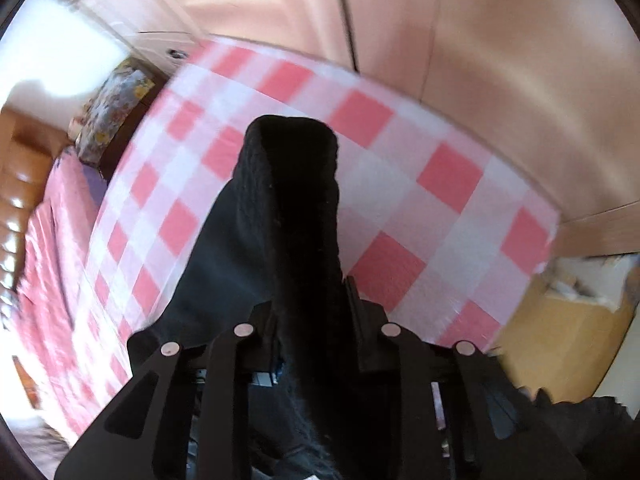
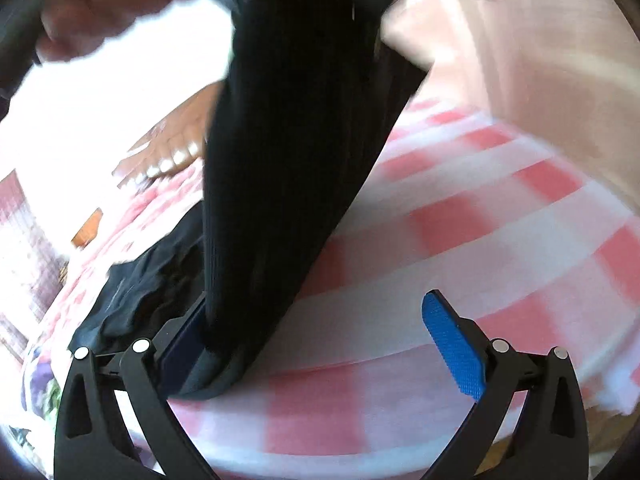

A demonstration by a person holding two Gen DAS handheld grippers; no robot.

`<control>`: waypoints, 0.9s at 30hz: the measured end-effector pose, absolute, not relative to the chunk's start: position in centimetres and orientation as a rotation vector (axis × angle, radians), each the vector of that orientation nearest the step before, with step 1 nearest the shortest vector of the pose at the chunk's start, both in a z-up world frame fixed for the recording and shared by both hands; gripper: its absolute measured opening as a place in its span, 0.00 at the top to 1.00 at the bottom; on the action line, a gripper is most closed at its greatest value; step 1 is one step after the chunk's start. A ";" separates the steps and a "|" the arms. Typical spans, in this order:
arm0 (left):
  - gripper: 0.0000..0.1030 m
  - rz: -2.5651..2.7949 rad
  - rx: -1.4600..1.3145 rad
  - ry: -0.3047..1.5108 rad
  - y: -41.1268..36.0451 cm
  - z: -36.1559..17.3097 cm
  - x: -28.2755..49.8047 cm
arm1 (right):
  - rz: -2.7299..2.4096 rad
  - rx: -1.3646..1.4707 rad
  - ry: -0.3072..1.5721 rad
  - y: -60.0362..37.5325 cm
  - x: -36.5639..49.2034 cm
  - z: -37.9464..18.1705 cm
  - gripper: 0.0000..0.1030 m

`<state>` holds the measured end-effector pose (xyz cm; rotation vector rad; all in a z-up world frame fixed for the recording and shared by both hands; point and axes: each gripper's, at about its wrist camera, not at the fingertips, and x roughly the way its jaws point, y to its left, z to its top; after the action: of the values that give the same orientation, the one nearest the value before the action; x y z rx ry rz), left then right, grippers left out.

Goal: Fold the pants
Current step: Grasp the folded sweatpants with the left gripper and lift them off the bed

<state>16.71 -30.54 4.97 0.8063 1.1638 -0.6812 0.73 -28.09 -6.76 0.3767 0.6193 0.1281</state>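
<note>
Black pants [image 1: 288,200] stretch away from my left gripper [image 1: 312,300], which is shut on a thick fold of the cloth, above a pink-and-white checked surface [image 1: 400,184]. In the right wrist view the pants [image 2: 296,140] hang down in a long dark band, and their lower end rests on the checked surface [image 2: 480,216]. My right gripper [image 2: 316,300] stands open. Its blue right pad [image 2: 452,344] is bare, and the pants lean against its left finger. More black cloth lies crumpled [image 2: 140,280] to the left.
A person's hand [image 2: 100,0] shows blurred at the top left. A cardboard box [image 1: 568,320] stands past the surface's right end. A floral cushion [image 1: 112,108] and a pink bedspread [image 1: 48,260] lie to the left. Pale cupboard doors [image 1: 440,20] stand behind.
</note>
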 end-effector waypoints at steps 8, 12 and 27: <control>0.78 -0.735 0.279 0.980 -11.9 16.4 16.0 | -0.004 -0.096 0.620 -19.6 1.8 -6.2 0.04; 0.78 -0.703 -0.046 0.906 2.4 14.9 15.0 | -0.078 -0.283 0.552 -16.9 0.5 -5.4 0.04; 0.79 -0.694 -0.667 0.800 23.6 -1.6 13.1 | -0.224 -0.784 0.390 -7.8 1.2 -4.9 0.04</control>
<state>13.14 23.64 -1.56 -0.6670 0.7996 -0.6944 1.24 -7.83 -4.94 -0.7841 0.3896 -0.2236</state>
